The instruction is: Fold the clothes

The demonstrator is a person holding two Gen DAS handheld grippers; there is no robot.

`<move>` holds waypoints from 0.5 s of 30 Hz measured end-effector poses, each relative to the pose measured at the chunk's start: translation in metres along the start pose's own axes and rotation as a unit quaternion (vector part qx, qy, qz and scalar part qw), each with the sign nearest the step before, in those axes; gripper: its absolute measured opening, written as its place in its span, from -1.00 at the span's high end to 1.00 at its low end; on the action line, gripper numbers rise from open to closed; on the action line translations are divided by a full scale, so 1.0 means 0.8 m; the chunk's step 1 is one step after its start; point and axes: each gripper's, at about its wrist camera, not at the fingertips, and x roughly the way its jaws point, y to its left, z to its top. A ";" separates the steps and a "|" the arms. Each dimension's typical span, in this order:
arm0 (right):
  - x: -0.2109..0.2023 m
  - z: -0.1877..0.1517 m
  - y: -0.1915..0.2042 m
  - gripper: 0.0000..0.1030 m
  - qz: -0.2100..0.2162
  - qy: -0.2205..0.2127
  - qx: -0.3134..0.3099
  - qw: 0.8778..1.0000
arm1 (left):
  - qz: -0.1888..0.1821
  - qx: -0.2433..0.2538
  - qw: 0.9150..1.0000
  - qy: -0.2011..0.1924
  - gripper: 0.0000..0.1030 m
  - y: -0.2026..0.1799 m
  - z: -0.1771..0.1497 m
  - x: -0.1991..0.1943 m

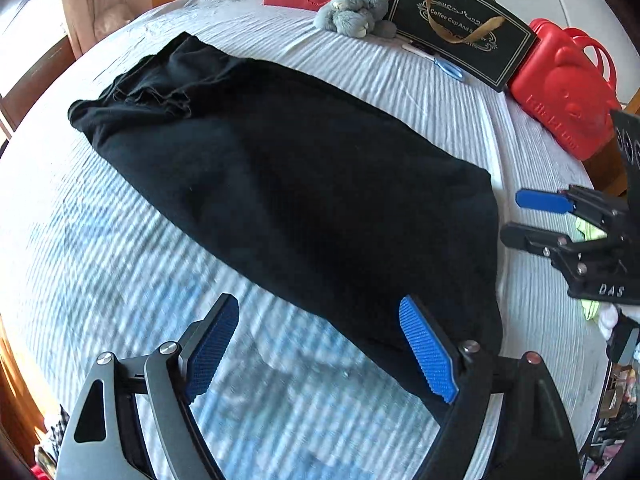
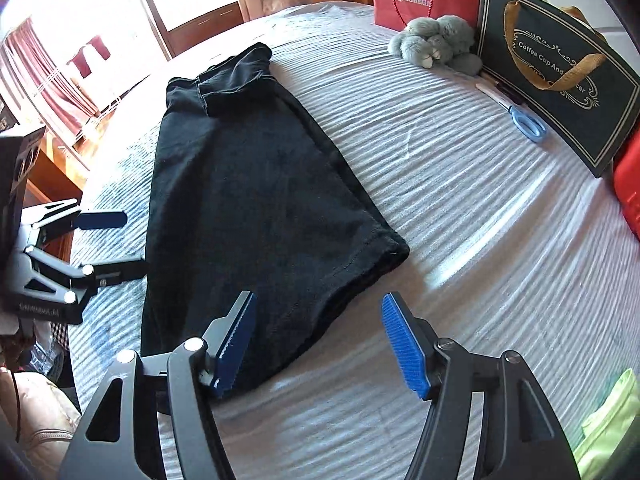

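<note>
Ribbed blue pads of both the left gripper (image 1: pixel 320 348) and right gripper (image 2: pixel 318 344), spread wide, flank a soft black garment (image 2: pixel 256 208) on the striped bedspread (image 2: pixel 460 200), near scissors (image 2: pixel 520 116).

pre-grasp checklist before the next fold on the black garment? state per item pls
1. left gripper open: ok.
2. right gripper open: ok.
3. Both empty, nothing pinched: ok.
4. black garment lying flat in a long strip on the bed: ok, though bunched at its far end.
5. Near hem within reach of both grippers: ok, it lies just ahead of the fingers.
6. scissors away from the garment: ok.
</note>
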 end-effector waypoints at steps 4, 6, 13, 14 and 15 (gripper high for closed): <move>0.011 0.010 -0.011 -0.42 0.008 0.013 -0.032 0.999 | 0.004 -0.027 0.999 0.027 -0.64 -0.010 -0.028 0.003; 0.017 0.017 -0.014 -0.42 0.011 0.018 -0.049 0.999 | 0.011 -0.031 0.999 0.036 -0.64 -0.017 -0.033 0.010; 0.038 0.030 -0.020 -0.41 0.020 0.025 -0.089 0.996 | 0.049 -0.043 0.997 0.041 -0.64 -0.046 -0.028 0.030; 0.041 0.031 -0.023 -0.41 0.023 0.025 -0.091 0.995 | 0.054 -0.046 0.997 0.039 -0.64 -0.050 -0.027 0.032; 0.045 0.032 -0.025 -0.41 0.023 0.026 -0.093 0.995 | 0.057 -0.049 0.996 0.037 -0.64 -0.054 -0.025 0.033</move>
